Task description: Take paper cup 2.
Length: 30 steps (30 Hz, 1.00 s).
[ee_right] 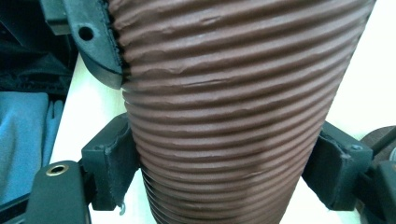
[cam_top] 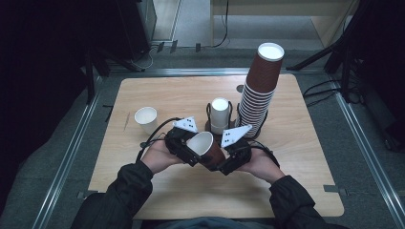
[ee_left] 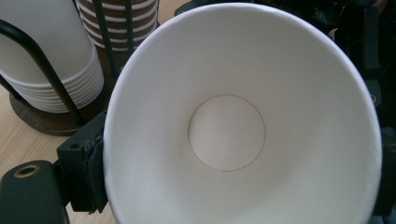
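The table (cam_top: 157, 191) carries, at its far side, a tall leaning stack of brown cups (cam_top: 258, 95) and a black wire holder (cam_top: 210, 112) with a stack of white cups (cam_top: 219, 114) in it; a lone white cup (cam_top: 146, 119) stands apart to the left. Near the front middle, both hands meet around one brown ribbed cup (cam_top: 206, 149), held clear of the table surface.

The left gripper (cam_top: 184, 145) pinches the cup at its rim: in the left gripper view one pad (ee_left: 88, 177) presses against the white lip, jaws narrowed onto the wall. The right gripper (cam_top: 228, 161) clamps the ribbed body (ee_right: 233, 116) lower down, a pad (ee_right: 114, 172) on each side of the sleeve, so both are closed on the same cup.

The cup lies tilted, its long axis running roughly from the right gripper up toward the left one, the open mouth (ee_left: 229, 130) facing the left gripper's camera and up-left in the high view, the base toward the person's right.

This looks like a handover or a separating pull. To do it well, I judge the grip should stay light, since the thin rim will crease; pull straight along the cup's axis without twisting, and release one side only when the other holds firmly.
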Available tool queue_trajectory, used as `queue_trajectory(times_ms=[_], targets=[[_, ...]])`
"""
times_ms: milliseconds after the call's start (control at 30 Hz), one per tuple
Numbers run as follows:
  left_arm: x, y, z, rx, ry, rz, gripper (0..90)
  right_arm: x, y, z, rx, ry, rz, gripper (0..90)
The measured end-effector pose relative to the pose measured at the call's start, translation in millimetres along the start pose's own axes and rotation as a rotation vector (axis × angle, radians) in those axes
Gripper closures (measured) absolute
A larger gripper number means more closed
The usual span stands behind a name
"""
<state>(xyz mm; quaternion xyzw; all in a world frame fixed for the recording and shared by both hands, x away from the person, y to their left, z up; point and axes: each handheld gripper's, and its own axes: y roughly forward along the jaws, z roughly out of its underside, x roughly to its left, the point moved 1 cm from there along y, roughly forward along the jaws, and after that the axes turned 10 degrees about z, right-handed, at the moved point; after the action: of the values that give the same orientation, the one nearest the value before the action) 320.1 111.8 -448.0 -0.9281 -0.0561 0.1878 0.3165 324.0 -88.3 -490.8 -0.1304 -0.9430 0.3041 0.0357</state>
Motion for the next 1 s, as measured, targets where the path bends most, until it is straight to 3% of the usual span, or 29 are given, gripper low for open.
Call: queue_trajectory(times_ms=[233,633,800,1000], targets=[[0.9,-4.4,-0.2,-0.011,-0.011,0.016,8.6,0.7,-1.1,-0.9,0.001,0.030,-0.016,17.4],[9.2,-27.4,4.5,-0.032,-0.039,-0.054,8.5,-6.0,-11.0,2.0,0.025,0.040,0.016,15.5],[11.1,-30.9,7.1,-0.009,-0.036,-0.092,8.6,-6.8,-15.5,5.0,0.031,0.033,0.077,15.5],[12.9,-28.8,11.1,0.052,-0.027,-0.123,8.5,-10.6,-24.0,3.5,0.011,0.103,0.101,15.6]])
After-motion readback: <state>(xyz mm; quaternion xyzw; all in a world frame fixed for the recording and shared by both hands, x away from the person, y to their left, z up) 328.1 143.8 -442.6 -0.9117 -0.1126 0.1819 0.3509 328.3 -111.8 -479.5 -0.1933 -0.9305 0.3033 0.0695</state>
